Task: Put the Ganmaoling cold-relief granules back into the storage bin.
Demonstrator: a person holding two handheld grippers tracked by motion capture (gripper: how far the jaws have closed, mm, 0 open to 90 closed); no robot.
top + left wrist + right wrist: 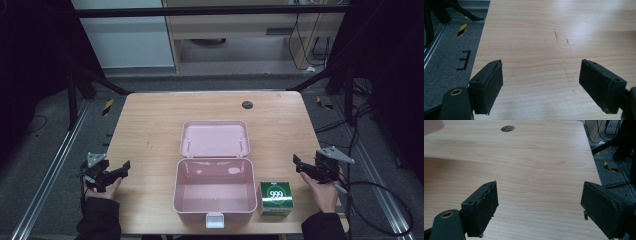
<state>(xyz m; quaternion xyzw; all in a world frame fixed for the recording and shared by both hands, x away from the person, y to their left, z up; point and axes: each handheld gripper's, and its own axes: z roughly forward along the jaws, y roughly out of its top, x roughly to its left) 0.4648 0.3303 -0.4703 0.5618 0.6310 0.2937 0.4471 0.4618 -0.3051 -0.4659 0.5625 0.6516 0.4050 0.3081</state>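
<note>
Green carton (275,198) just beside open pink box (215,192); table (150,125) otherwise bare.

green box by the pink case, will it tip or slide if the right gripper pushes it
The green box looks like a squat carton, so probably light and likelier to slide than tip. It sits flat on the smooth table. A hard squeeze may dent it.
</note>
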